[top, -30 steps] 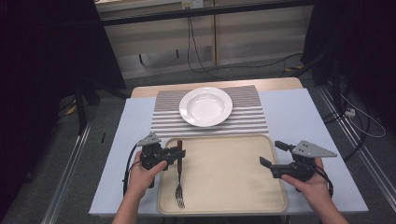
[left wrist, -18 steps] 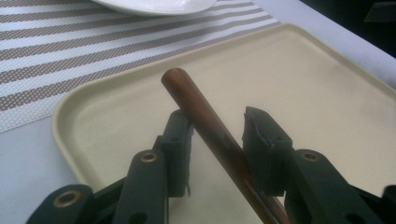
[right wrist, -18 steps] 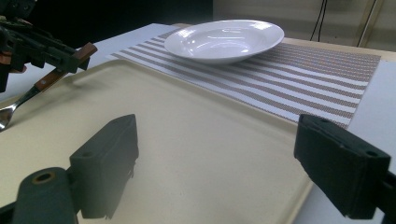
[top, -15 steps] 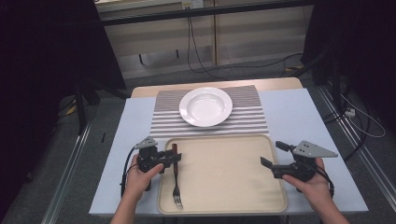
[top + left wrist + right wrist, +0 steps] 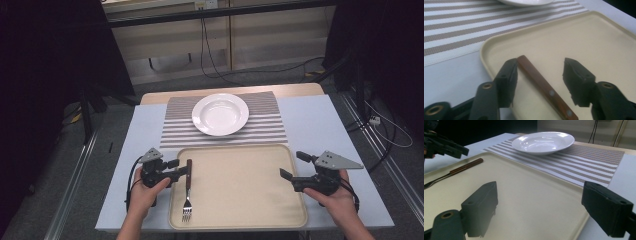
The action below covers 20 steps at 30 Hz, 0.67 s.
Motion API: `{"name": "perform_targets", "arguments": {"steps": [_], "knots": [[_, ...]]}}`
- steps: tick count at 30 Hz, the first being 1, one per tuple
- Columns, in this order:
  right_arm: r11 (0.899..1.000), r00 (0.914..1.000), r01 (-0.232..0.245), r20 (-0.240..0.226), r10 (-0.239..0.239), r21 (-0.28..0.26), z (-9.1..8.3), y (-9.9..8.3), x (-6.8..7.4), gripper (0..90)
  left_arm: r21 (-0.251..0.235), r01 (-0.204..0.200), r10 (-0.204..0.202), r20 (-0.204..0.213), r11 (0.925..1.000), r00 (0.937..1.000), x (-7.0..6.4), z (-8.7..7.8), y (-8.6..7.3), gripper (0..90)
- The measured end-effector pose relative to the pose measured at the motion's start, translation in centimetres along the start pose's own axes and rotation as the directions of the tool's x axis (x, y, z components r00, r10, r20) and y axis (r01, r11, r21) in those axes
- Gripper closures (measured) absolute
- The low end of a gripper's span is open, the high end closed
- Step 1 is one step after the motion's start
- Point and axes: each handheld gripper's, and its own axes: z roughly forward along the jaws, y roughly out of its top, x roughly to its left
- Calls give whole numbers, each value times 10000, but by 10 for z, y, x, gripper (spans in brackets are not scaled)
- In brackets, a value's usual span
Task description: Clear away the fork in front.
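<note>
A fork with a brown wooden handle [image 5: 188, 189] lies along the left side of a beige tray [image 5: 240, 200], tines toward me. My left gripper [image 5: 180, 168] is open at the tray's left rim. The handle's far end [image 5: 541, 85] sits between its jaws, close to the left one, and is not pinched. My right gripper [image 5: 292, 165] is open over the tray's right edge with nothing between its fingers. In the right gripper view the gripper [image 5: 541, 192] faces across the tray [image 5: 524, 195] toward the fork [image 5: 461, 170] and the left gripper [image 5: 449, 146].
A white plate [image 5: 220, 114] rests on a striped placemat [image 5: 265, 127] just beyond the tray, and it is also seen as the plate [image 5: 542, 142]. A pale blue cloth [image 5: 320, 125] covers the table. Cables trail on the floor behind.
My left gripper has drifted slightly back toward me and to the left, staying open at the fork's handle. The right gripper has barely moved.
</note>
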Motion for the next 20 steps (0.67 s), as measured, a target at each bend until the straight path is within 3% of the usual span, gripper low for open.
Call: {"name": "perform_targets", "arguments": {"steps": [3, 6, 11, 13, 15, 20], "knots": [[9999, 10000, 49, -13, -49, 139, -4, -1, -1, 135, -350, 33, -37, -127, 9994, 9999, 1, -17, -4, 392], [9996, 10000, 1, -6, -1, 273, -10, -4, -2, 135, -382, -251, 245, -168, 9990, 9996, 1, -31, -9, 335], [9988, 10000, 16, -31, -15, 499, -19, -10, -2, 135, -452, -384, 366, -414, 9982, 9985, 3, -50, -19, 222], [9988, 10000, -9, -50, 11, 480, -19, -11, -2, 135, -459, -349, 329, -439, 9983, 9985, 3, -52, -21, 186], [9988, 10000, -20, -87, 24, 490, -18, -13, -2, 135, -666, -75, 44, -460, 9978, 9989, 3, -56, -25, 144], [9985, 9999, -136, -94, 141, 524, -15, -16, -3, 135, -634, -161, 139, -360, 9979, 9993, 3, -55, -24, 118]]}}
